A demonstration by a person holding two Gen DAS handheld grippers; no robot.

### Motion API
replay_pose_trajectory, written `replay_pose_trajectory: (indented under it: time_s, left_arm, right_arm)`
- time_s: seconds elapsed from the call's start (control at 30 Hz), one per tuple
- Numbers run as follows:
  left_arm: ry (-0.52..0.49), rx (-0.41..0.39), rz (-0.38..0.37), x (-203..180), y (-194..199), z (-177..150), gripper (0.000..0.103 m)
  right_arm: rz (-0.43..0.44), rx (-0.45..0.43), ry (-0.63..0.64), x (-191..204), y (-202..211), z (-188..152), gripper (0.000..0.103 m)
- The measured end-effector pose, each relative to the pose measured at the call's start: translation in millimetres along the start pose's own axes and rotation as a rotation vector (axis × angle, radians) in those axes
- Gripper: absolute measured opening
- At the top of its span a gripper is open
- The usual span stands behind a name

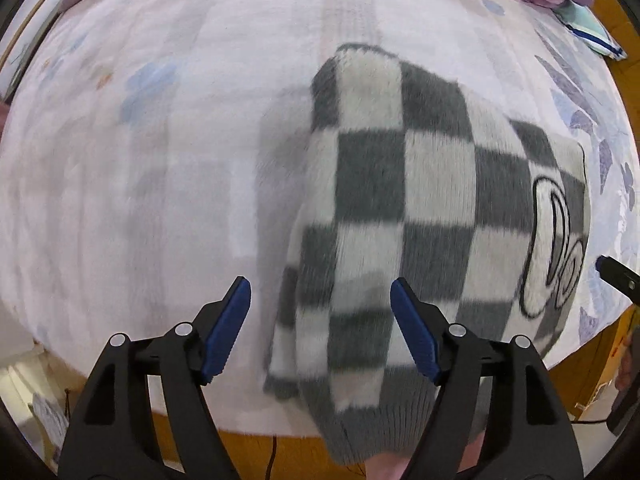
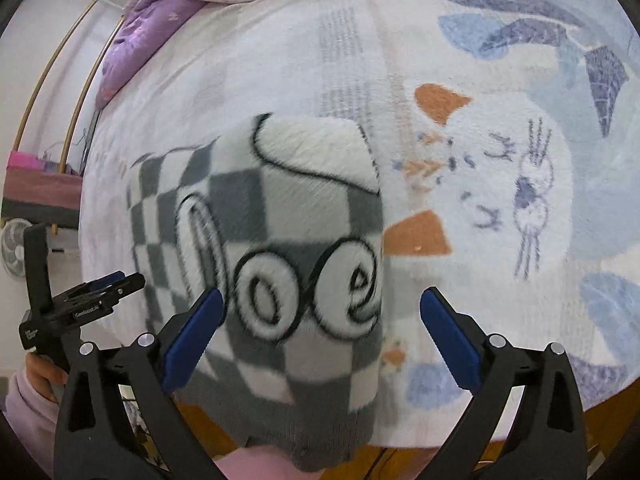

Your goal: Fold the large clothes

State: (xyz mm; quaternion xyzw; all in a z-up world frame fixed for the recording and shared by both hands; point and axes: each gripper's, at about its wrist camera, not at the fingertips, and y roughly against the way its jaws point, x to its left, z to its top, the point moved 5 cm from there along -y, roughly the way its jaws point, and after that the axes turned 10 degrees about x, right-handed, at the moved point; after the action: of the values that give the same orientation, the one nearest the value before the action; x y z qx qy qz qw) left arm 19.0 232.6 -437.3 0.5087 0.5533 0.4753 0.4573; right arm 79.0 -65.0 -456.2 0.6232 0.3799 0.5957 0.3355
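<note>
Both your left gripper [image 1: 320, 320] and right gripper [image 2: 322, 332] stand wide open and hold nothing, poised above the folded checked sweater [image 1: 420, 200], which lies on the bed [image 1: 140, 140] at its near edge, the ribbed hem hanging over. Before the next fold, press the stack flat and square its edges (fluffy knit springs back). Its long axis runs from the hem near you away across the bed, the lettering along its right side.

Folded checkered sweater [image 1: 400, 208] on bedspread [image 1: 140, 160] below spread left hand-held gripper [image 1: 320, 300]
</note>
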Motion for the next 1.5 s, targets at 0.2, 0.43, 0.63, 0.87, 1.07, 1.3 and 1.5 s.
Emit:
replay_pose_trajectory:
  time_s: [0.2,0.43,0.63,0.87,1.07,1.3,1.5]
  left_arm:
    - [-0.028,-0.008,-0.137,11.1,-41.9,36.2,0.097]
    - [0.071,0.079,-0.616,41.9,-87.2,36.2,0.099]
    - [0.02,0.239,-0.766,22.3,-105.7,2.4,0.099]
    - [0.064,0.283,-0.677,14.0,-111.4,19.2,0.099]
    - [0.12,0.225,-0.559,12.3,-85.9,18.3,0.072]
    - [0.104,0.181,-0.462,-2.0,-36.4,4.2,0.051]
    - [0.12,0.117,-0.422,-29.4,3.5,-11.8,0.051]
  right_arm:
    - [0.269,0.092,-0.077,-22.2,-59.8,26.9,0.096]
    - [0.514,0.086,-0.144,-37.1,-77.6,15.4,0.097]
    - [0.482,0.093,-0.196,-38.0,-67.1,-17.5,0.097]
    - [0.535,0.122,-0.236,-35.2,-90.3,-8.1,0.098]
    - [0.501,0.126,-0.248,-18.8,-85.2,0.2,0.092]
    - [0.451,0.111,-0.2,15.2,-40.5,-5.8,0.08]
    - [0.464,0.11,-0.179,31.5,-1.7,-20.7,0.079]
